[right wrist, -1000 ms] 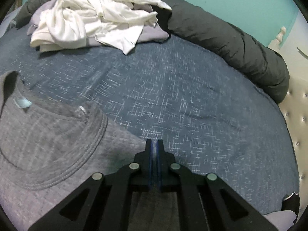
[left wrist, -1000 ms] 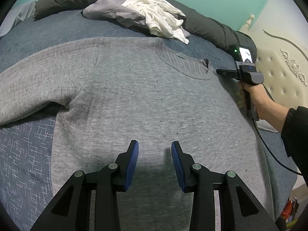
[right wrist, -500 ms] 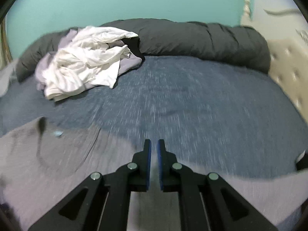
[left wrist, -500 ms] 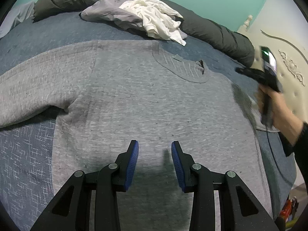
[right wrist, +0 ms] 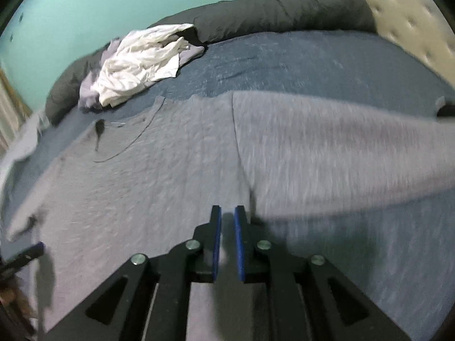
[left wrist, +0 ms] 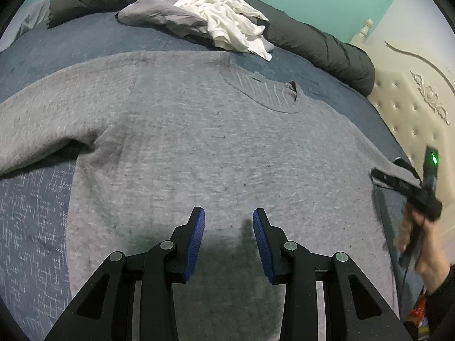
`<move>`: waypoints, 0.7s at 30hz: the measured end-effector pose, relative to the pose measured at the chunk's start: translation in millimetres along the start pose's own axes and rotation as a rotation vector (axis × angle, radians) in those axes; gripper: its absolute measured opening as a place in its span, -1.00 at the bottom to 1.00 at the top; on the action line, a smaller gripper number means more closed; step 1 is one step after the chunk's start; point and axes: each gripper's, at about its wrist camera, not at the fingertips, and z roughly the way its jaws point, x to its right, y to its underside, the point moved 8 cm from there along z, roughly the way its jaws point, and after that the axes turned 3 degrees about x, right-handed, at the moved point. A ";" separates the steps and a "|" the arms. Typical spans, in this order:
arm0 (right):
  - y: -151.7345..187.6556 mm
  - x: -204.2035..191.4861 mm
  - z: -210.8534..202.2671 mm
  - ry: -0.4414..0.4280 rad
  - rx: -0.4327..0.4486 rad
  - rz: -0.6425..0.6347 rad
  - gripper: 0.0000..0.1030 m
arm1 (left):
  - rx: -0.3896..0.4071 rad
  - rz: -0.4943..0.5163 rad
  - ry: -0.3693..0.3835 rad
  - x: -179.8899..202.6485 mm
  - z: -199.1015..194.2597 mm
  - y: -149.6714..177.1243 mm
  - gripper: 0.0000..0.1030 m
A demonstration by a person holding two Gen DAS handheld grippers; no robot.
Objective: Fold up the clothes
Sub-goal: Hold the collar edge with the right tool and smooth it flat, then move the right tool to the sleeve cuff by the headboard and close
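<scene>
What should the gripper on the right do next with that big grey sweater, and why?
Probably reach for the sleeve and pinch it near its end. The grey sweater lies flat on the bed with both sleeves spread out, so nothing is folded yet. The right gripper has its jaws opening with nothing between them, above the sweater beside that sleeve. The left gripper is open over the hem.

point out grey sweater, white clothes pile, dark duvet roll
grey sweater (left wrist: pixel 199 147): left wrist view, chest panel.
white clothes pile (left wrist: pixel 227 20): left wrist view, middle of the heap.
dark duvet roll (right wrist: pixel 278 11): right wrist view, its top side.
</scene>
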 end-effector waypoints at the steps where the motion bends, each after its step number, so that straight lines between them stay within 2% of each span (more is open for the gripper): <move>1: 6.0 -2.0 -3.4 -0.013 -0.005 0.018 -0.69 | 0.000 -0.008 -0.003 -2.3 -1.2 0.7 -0.25; 7: 37.8 -27.6 -24.9 -0.089 -0.008 0.057 -0.62 | 0.018 -0.046 -0.032 -25.9 -14.4 3.4 -0.25; 10: 50.1 -45.1 -29.8 -0.137 -0.006 0.032 -0.40 | 0.027 -0.074 -0.048 -41.9 -22.8 7.3 -0.25; 13: 59.3 -54.7 -23.7 -0.157 -0.039 0.010 -0.37 | 0.021 -0.094 -0.073 -57.3 -27.0 13.2 -0.24; 21: 61.8 -41.0 -11.0 -0.131 -0.066 0.059 -0.37 | -0.014 -0.109 -0.104 -70.6 -21.2 26.1 -0.21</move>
